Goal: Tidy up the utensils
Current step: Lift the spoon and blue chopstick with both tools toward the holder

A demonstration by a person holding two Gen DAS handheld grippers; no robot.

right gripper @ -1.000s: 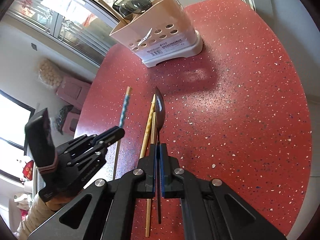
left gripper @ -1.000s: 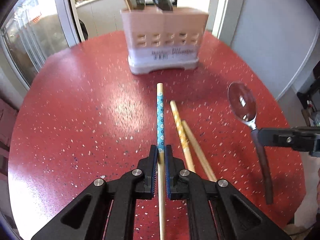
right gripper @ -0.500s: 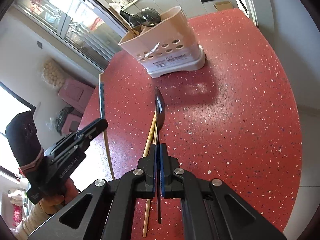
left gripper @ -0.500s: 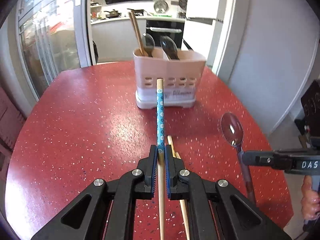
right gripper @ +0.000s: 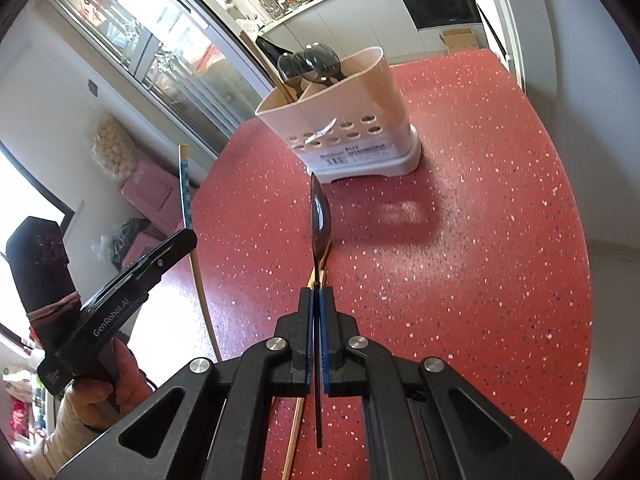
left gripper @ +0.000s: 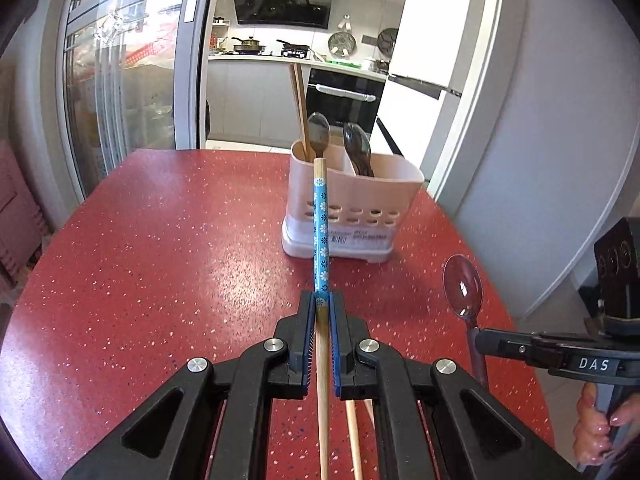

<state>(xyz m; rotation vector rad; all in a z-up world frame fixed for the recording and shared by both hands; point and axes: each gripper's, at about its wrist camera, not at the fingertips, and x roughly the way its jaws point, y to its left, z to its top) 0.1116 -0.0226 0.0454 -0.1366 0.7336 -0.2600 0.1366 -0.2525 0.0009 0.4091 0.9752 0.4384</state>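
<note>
Left gripper (left gripper: pixel 322 314) jaws clamped mid-shaft on light, stiff, slick chopstick (left gripper: pixel 321 220), aimed twelve o'clock at holder (left gripper: pixel 372 200); right gripper (right gripper: pixel 317 312) jaws pinching thin spoon (right gripper: pixel 319 216) handle edgewise, likely prone to swivel

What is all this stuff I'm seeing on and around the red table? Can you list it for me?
table: one, red speckled, under everything
utensil holder: one, pale pink, far side of table
chopsticks in holder: two, wooden, left compartment
spoons in holder: two, dark, standing bowl-up
loose chopsticks: two, wooden, lying on table
blue-patterned chopstick: one, in left hand-held gripper
spoon: one, dark, in right hand-held gripper
hands: two, holding the grippers
</note>
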